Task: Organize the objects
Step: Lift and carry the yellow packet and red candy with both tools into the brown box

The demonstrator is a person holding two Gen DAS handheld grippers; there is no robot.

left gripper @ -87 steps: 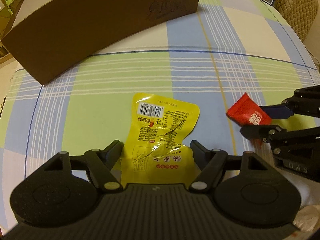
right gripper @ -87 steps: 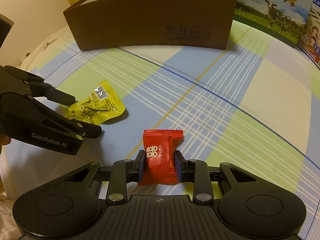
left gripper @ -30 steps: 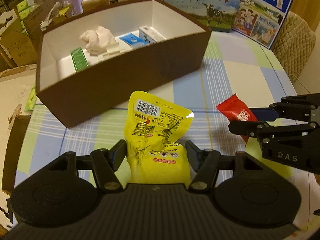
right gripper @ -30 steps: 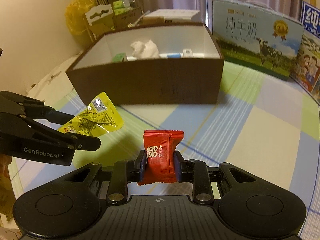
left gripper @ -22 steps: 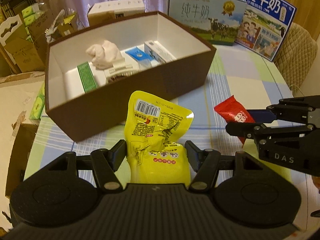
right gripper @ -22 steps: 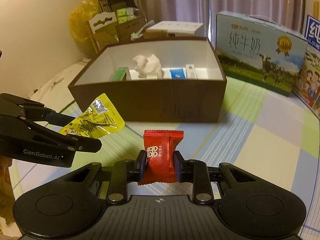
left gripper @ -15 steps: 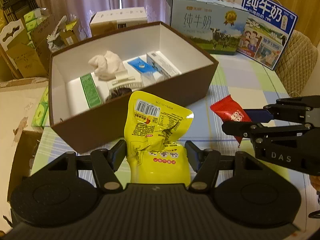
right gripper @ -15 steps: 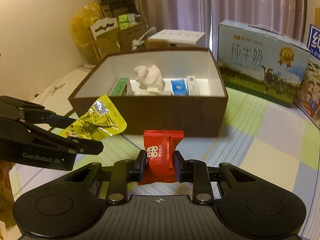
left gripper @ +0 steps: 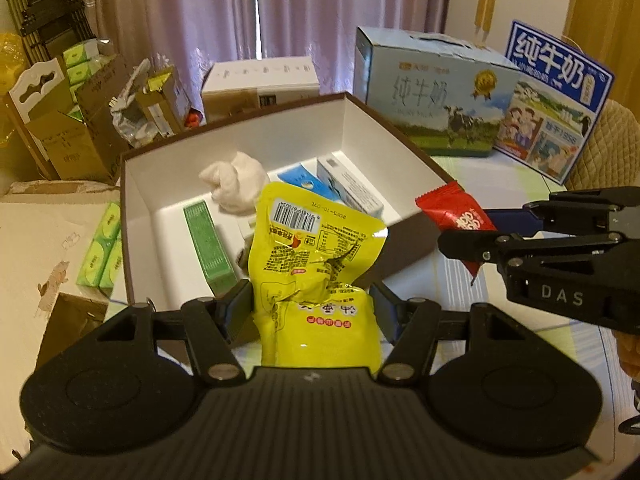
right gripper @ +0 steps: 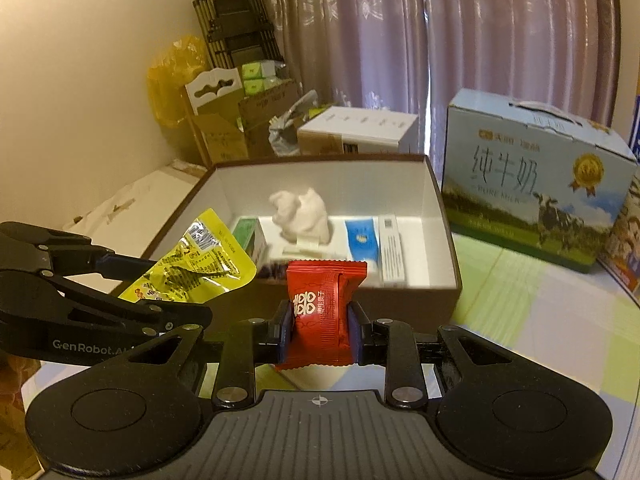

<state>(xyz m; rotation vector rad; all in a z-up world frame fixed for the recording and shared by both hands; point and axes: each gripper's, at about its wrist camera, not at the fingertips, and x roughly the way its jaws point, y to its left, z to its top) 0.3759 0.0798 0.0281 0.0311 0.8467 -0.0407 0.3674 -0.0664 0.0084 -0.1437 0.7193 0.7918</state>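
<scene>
My left gripper (left gripper: 314,306) is shut on a yellow snack packet (left gripper: 316,264) and holds it in the air, its top over the near wall of the open brown box (left gripper: 416,240). The packet also shows in the right wrist view (right gripper: 196,268). My right gripper (right gripper: 320,330) is shut on a red candy packet (right gripper: 322,312), held up just before the box's near wall (right gripper: 248,304). The red packet (left gripper: 454,214) shows at the box's right corner in the left wrist view. The box holds a white crumpled lump (left gripper: 236,180), a green carton (left gripper: 208,248) and blue-white cartons (left gripper: 348,190).
Two milk cartons (left gripper: 436,92) (left gripper: 554,100) stand behind the box on the checked tablecloth (right gripper: 540,304). A white box (left gripper: 260,84) lies behind it. Cardboard boxes and clutter (left gripper: 80,120) fill the floor at the left.
Both grippers have risen and moved forward toward the box with their packets. The box interior now shows fully and the yellow packet overlaps its near wall.
</scene>
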